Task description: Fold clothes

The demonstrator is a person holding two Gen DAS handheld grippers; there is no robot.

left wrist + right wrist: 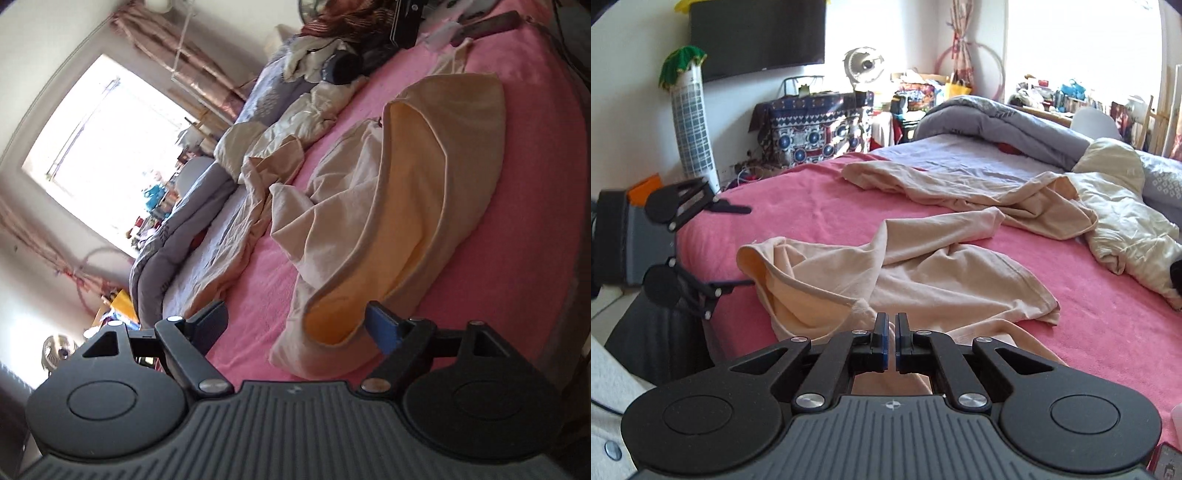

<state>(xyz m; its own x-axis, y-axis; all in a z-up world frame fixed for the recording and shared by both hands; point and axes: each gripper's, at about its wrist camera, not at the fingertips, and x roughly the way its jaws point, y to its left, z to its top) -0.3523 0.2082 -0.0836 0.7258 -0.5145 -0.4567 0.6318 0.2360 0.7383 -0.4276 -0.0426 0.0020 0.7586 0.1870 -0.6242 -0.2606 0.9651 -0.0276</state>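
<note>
The beige shirt (916,273) is lying crumpled on the pink bedspread (1108,325) near the bed's near edge, its hem mouth gaping. The left gripper (297,323) is standing released, both fingers clear of the cloth; the right gripper (891,325) is clenched on a fold of the shirt. Open pink surface is stretching right of the shirt, while 1 second beige garment (979,192) is crowding the far side.

Left tool (295,325) jaws wide apart; right tool (891,325) jaws together.
</note>
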